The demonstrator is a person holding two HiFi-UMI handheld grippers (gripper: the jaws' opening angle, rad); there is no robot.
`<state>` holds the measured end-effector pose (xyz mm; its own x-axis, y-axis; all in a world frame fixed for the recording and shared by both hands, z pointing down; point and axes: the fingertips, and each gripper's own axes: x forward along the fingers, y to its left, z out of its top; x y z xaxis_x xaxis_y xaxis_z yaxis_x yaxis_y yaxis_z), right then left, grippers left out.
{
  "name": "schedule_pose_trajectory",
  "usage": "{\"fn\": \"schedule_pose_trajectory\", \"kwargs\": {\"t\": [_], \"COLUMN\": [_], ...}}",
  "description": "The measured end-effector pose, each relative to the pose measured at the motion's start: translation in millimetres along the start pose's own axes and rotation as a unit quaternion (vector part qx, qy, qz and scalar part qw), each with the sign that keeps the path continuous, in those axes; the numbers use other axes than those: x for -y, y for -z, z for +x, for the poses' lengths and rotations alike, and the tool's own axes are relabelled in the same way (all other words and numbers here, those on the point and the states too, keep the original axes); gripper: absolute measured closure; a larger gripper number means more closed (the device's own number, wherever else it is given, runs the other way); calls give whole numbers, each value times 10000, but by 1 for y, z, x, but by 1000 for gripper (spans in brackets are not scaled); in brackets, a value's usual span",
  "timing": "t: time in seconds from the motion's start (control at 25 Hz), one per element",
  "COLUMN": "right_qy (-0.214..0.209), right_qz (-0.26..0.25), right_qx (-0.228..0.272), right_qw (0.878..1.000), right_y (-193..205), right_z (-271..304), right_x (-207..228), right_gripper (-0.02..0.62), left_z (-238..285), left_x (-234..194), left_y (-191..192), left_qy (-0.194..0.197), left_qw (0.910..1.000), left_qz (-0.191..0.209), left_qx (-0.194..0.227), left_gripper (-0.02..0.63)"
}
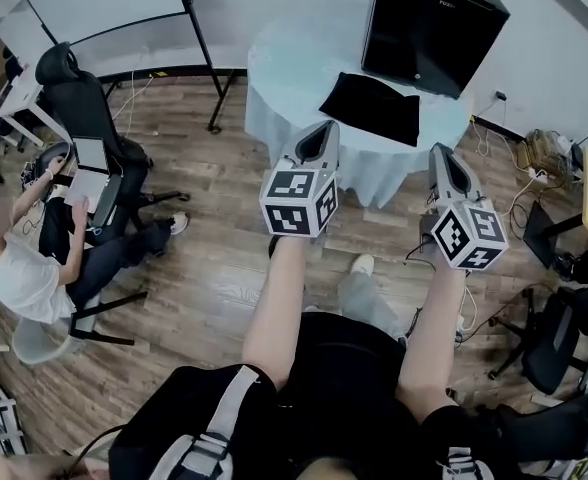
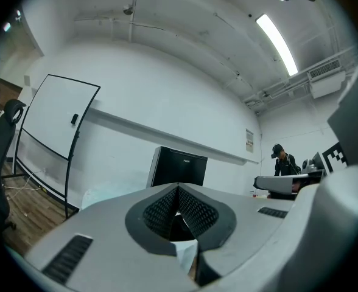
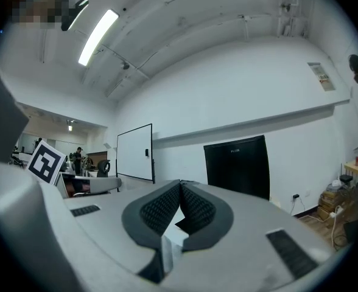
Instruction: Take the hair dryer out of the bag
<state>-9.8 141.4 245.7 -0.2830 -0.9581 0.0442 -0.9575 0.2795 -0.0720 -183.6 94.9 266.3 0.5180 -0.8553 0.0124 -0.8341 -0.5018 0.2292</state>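
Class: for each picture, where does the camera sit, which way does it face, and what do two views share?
Head view: on the person's head, facing steeply down at the forearms, left gripper, right gripper and black bag.
Left gripper view: on the left gripper, facing level along its shut jaws.
Right gripper view: likewise, along its own shut jaws.
Shared: both gripper views show the black screen and whiteboard.

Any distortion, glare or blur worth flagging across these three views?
Head view: edges bend, light even, black bag sharp. Left gripper view: strong fisheye, dark corners, ceiling lamp blown out. Right gripper view: same fisheye, tube light glares.
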Motion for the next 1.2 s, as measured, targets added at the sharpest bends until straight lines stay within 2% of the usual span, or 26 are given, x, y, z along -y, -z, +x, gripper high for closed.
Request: {"fn": "schedule_pose_trajectory", "kwargs": {"t": [0.24, 0.56, 0.72, 1.2], "right_qy": [-64, -282, -117, 403], "right_qz": [129, 340, 558, 981], "right_qx": [111, -177, -334, -748], "right_qw": [9998, 9989, 9978, 9915], "right_y": [0, 30, 50, 94], "right_z": [23, 72, 89, 123], "right_x": [18, 29, 58, 147], "right_gripper": [594, 594, 594, 594], "left_z": [19, 49, 76, 177], "left_x": [-5, -34, -38, -21], "left_y": [-3, 21, 35, 95], "left_qy": [-57, -286, -142, 178], "left_qw": [9999, 9993, 9996, 9934], "left_qz": [125, 123, 76, 290], "left_qx": [52, -208, -228, -1092], "left_gripper": [597, 597, 597, 597]}}
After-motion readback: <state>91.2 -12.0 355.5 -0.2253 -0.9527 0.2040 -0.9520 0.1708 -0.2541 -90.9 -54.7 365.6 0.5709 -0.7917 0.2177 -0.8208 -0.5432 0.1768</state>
